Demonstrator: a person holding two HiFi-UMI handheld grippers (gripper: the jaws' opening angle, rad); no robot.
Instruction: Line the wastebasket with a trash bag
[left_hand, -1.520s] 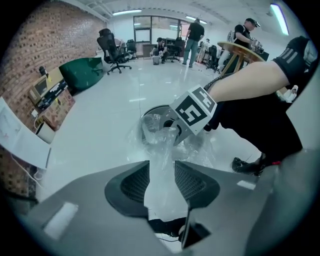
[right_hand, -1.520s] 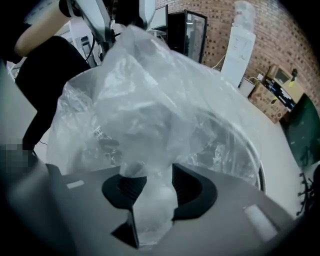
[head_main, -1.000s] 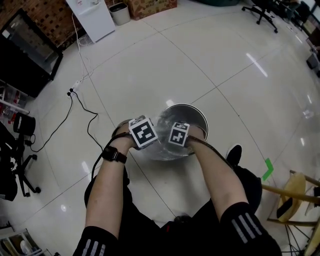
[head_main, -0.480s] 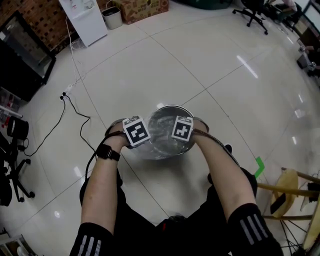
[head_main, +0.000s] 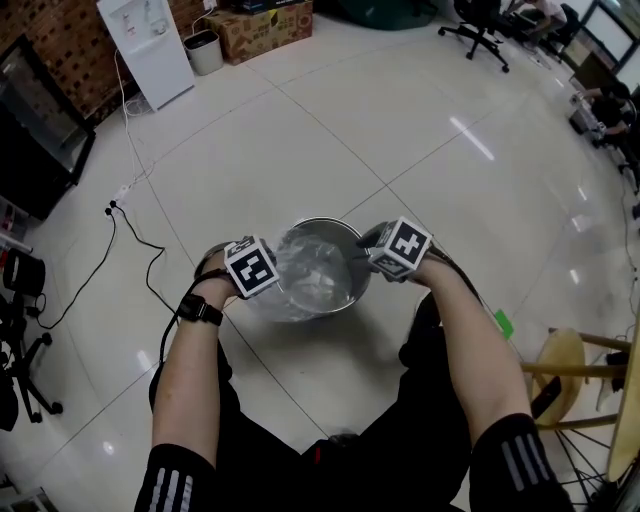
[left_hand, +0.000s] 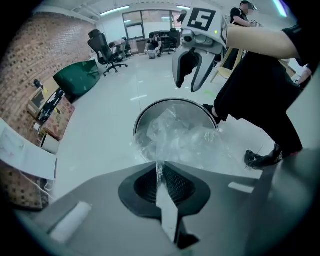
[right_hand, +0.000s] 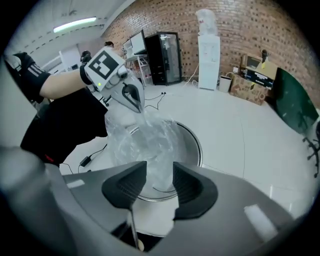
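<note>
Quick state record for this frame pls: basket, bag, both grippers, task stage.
wastebasket: round, metal, upright on the tiled floor
trash bag: clear film, bunched in the basket's mouth and drawn up on one side; far rim bare
left gripper: shut on the trash bag, pinching a fold of film above the basket's edge
right gripper: open, nothing gripped, above the basket
stage: bag in the basket, not yet spread round the rim
</note>
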